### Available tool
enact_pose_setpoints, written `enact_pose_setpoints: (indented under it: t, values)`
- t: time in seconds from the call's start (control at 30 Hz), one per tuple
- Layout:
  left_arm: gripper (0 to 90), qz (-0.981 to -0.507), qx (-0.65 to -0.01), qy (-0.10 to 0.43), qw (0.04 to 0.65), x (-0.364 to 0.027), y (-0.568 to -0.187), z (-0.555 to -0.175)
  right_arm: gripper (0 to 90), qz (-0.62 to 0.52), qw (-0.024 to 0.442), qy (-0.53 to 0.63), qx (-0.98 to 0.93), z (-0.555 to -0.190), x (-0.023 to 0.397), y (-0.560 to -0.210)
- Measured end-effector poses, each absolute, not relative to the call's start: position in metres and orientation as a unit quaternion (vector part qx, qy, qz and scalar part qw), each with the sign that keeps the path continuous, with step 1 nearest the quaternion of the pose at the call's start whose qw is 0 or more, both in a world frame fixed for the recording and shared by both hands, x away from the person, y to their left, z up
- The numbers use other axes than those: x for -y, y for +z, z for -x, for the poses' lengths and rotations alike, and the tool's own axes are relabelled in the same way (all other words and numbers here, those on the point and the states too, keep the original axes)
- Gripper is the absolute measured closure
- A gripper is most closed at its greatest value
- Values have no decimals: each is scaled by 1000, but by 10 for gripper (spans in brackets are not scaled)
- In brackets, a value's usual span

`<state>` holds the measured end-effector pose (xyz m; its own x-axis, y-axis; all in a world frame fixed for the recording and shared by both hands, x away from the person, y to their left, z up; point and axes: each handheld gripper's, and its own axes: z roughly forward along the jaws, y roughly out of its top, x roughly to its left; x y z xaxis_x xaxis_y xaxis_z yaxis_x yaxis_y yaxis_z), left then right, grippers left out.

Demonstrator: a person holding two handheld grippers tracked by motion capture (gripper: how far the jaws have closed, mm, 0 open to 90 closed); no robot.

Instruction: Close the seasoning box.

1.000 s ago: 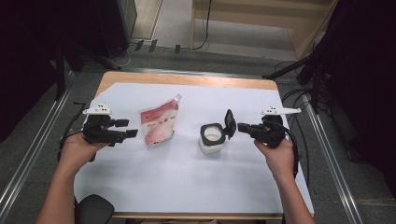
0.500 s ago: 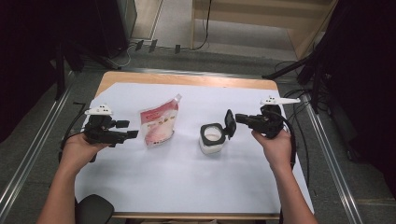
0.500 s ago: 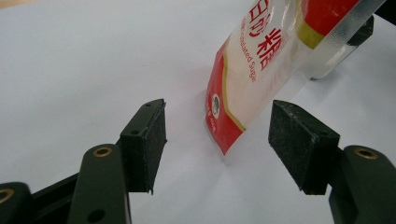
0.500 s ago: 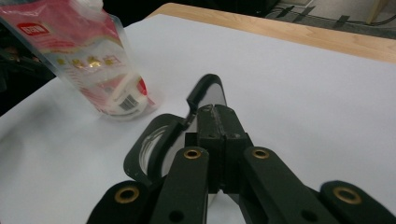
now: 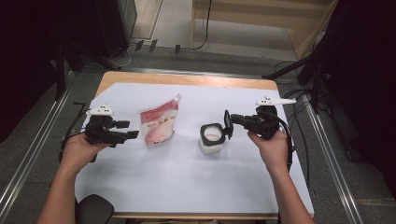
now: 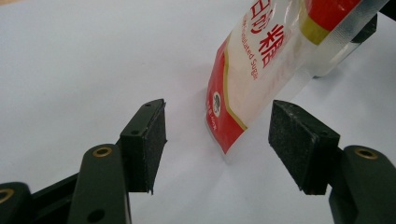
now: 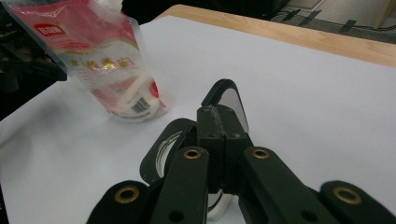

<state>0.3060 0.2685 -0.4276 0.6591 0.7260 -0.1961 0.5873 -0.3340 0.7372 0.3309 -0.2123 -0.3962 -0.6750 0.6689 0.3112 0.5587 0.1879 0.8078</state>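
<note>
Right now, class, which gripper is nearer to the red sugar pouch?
Left. The left gripper sits open just beside the sugar pouch, apart from it. The right gripper is beyond the jar, fingers shut on its flip lid.

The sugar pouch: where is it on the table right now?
In the high view the sugar pouch stands left of centre on the white sheet, between the left gripper and the jar.

pouch (image 5: pixel 159 123): red and white, gold band, clear edge
jar (image 5: pixel 212 138): white, black rim and lid
fingers (image 6: pixel 147 142): black
desk (image 5: pixel 187 80): white sheet, wood edge
</note>
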Motion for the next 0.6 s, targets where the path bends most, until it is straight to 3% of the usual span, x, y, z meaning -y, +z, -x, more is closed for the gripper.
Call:
enact_pose_setpoints:
  t: [0.6]
  values:
    - [378,-812,-404,81,413,-269,-428,-307,900,-383,53,492,-780,-326,190,-400]
